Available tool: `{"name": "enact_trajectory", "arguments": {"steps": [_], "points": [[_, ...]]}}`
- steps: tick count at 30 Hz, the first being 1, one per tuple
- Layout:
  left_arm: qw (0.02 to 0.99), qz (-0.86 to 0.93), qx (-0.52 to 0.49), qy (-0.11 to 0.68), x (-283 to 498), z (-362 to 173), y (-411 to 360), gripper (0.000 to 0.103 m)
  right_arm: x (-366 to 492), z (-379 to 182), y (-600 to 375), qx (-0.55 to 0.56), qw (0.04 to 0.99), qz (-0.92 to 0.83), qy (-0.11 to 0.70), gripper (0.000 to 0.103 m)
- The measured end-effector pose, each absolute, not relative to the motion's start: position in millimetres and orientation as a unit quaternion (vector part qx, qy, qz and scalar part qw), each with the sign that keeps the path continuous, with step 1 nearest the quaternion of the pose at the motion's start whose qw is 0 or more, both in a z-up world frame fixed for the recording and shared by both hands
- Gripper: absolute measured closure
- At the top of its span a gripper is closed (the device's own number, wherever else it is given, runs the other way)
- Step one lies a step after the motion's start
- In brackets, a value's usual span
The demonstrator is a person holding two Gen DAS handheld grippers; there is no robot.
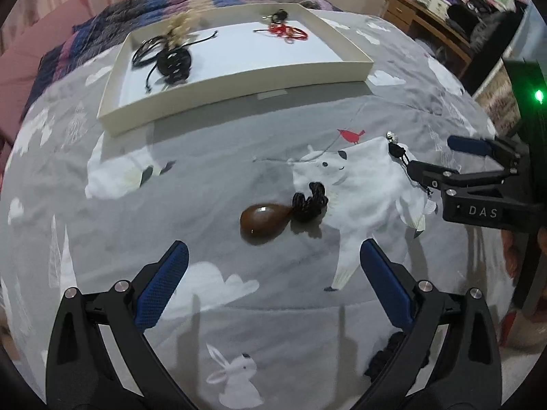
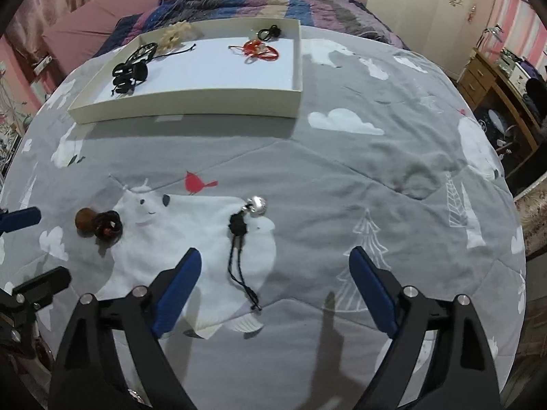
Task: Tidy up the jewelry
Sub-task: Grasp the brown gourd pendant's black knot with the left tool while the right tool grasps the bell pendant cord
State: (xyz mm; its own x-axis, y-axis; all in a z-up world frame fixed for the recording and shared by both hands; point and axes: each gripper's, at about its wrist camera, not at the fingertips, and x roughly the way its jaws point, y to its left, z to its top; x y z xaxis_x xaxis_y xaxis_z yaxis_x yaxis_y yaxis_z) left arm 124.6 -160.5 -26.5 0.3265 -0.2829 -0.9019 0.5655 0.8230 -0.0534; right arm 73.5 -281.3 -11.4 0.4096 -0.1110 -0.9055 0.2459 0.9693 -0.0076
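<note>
The only legible writing is "DAS", white letters on the black body of the right gripper (image 1: 441,162) as seen from the left wrist camera at 3 o'clock.

Nearest the left camera, the left gripper (image 1: 273,266) hangs over the grey printed bedspread (image 1: 212,177) with its jaws wide and nothing between the blue pads (image 1: 164,283). Just beyond, at 12 o'clock from those jaws, lies a brown teardrop pendant (image 1: 261,220) with its dark cord bunched (image 1: 309,202) at its 2 o'clock end, resting at the edge of the printed white bear (image 1: 362,184). Bare bedspread lies all around it.

In the right wrist view the right gripper (image 2: 275,273) likewise has its jaws wide and grips nothing. A black braided cord with a silver bell (image 2: 239,235) lies on the bear, running from inside the jaw gap, close to the left pad, toward 12 o'clock, bell farthest. The bedspread from 1 to 3 o'clock is open.

Farther on, across a bare band of bedspread, a shallow cream tray (image 2: 191,109) sits at 11 o'clock. In it are black cord pieces (image 2: 131,68) at the left end, a pale beaded piece (image 2: 176,34) at the far rim, red cord jewelry (image 2: 259,49) and a small black piece (image 2: 270,31) in the far right corner. The middle and near right of the tray floor are bare. Behind it lies a striped blanket (image 2: 259,3).
</note>
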Motion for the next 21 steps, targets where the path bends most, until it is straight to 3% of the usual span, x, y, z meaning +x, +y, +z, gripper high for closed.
{"name": "enact_trajectory", "arguments": {"steps": [4, 6, 11, 16, 19, 21], "points": [[0.79, -0.292, 0.145, 0.519, 130, -30, -171, 0.019, 80, -12, -284, 0.066, 0.833, -0.106, 0.539, 0.022], [0.781, -0.304, 0.151, 0.524, 131, -33, -175, 0.031, 83, -14, -285, 0.071, 0.831, -0.103, 0.542, 0.032], [0.775, -0.316, 0.165, 0.522, 135, -39, -185, 0.033, 91, -24, -285, 0.085, 0.822, -0.09, 0.555, 0.051], [0.775, -0.323, 0.173, 0.515, 141, -40, -191, 0.035, 97, -27, -280, 0.08, 0.822, -0.084, 0.557, 0.057], [0.775, -0.325, 0.178, 0.512, 145, -42, -196, 0.049, 100, -28, -279, 0.078, 0.824, -0.079, 0.556, 0.064], [0.772, -0.33, 0.175, 0.514, 147, -43, -198, 0.065, 101, -27, -276, 0.073, 0.826, -0.073, 0.555, 0.075]]}}
